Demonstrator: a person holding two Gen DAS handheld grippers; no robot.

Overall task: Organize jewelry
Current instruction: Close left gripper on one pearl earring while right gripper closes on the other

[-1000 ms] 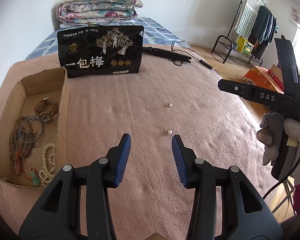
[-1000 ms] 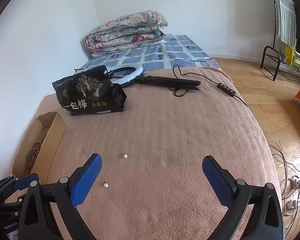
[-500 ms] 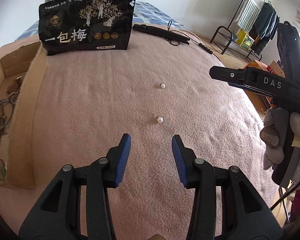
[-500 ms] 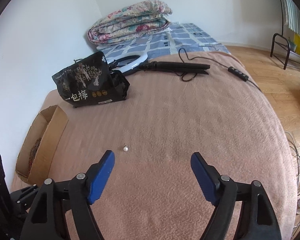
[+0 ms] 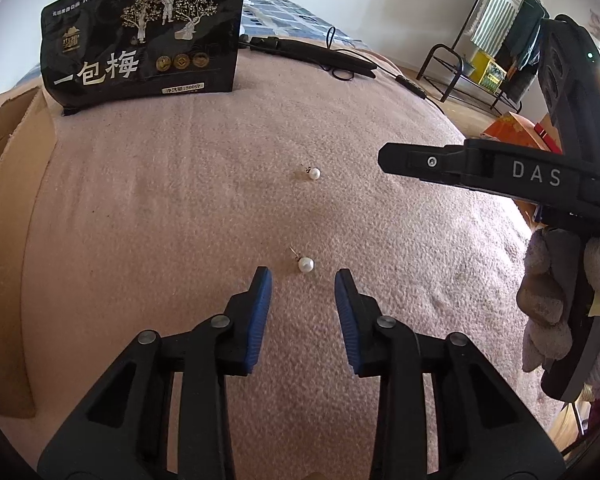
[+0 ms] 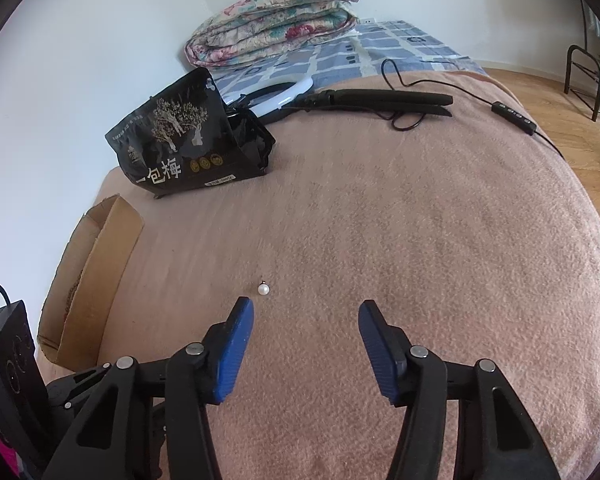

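Two pearl stud earrings lie on the pink blanket. In the left wrist view the near earring (image 5: 305,265) sits just ahead of my open, empty left gripper (image 5: 302,280), between the lines of its blue pads. The far earring (image 5: 314,173) lies further on, left of the right gripper's black finger (image 5: 420,159). In the right wrist view my right gripper (image 6: 306,310) is open and empty, with one pearl earring (image 6: 263,289) just ahead of its left pad (image 6: 236,354). The cardboard jewelry box (image 6: 96,264) stands at the left; its contents are mostly hidden.
A black snack bag (image 5: 140,36) stands at the back left of the blanket. A black hair straightener (image 6: 380,100) with its cord, a ring light (image 6: 276,94) and a folded quilt (image 6: 276,16) lie behind. A clothes rack (image 5: 496,40) stands on the floor at the right.
My left gripper has moved forward and down to the near pearl earring, and the box has slid out of its view. My right gripper has advanced toward the other earring and its jaws have narrowed.
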